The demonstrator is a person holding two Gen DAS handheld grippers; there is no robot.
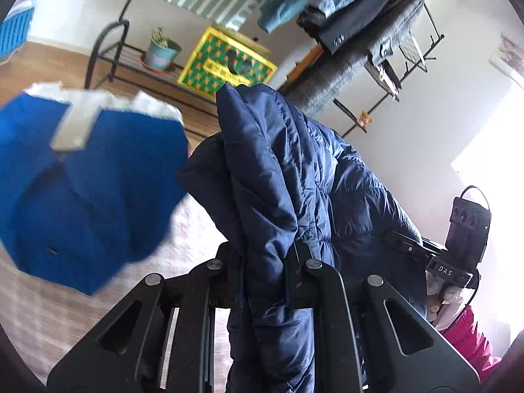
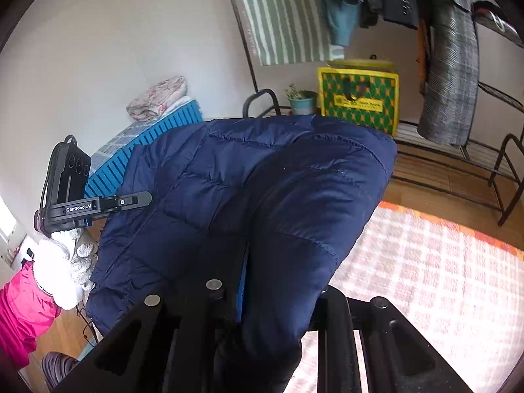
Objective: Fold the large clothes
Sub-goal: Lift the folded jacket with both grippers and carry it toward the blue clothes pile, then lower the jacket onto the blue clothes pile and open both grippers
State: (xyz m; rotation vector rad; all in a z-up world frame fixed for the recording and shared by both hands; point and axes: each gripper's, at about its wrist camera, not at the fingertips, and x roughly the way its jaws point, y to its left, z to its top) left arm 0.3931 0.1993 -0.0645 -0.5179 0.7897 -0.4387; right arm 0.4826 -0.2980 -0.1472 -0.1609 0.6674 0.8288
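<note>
Both the left gripper [image 1: 265, 271] and right gripper [image 2: 271, 298] pinch the navy puffer jacket [image 2: 262, 190] aloft, seemingly unfolded, so folding apparently has barely begun.

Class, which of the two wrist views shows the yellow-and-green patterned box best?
The right wrist view: the yellow-and-green patterned box faces the camera nearly upright on the rack shelf, its front unobstructed. The left wrist view shows it tilted, its lower corner hidden behind the navy puffer jacket.
</note>
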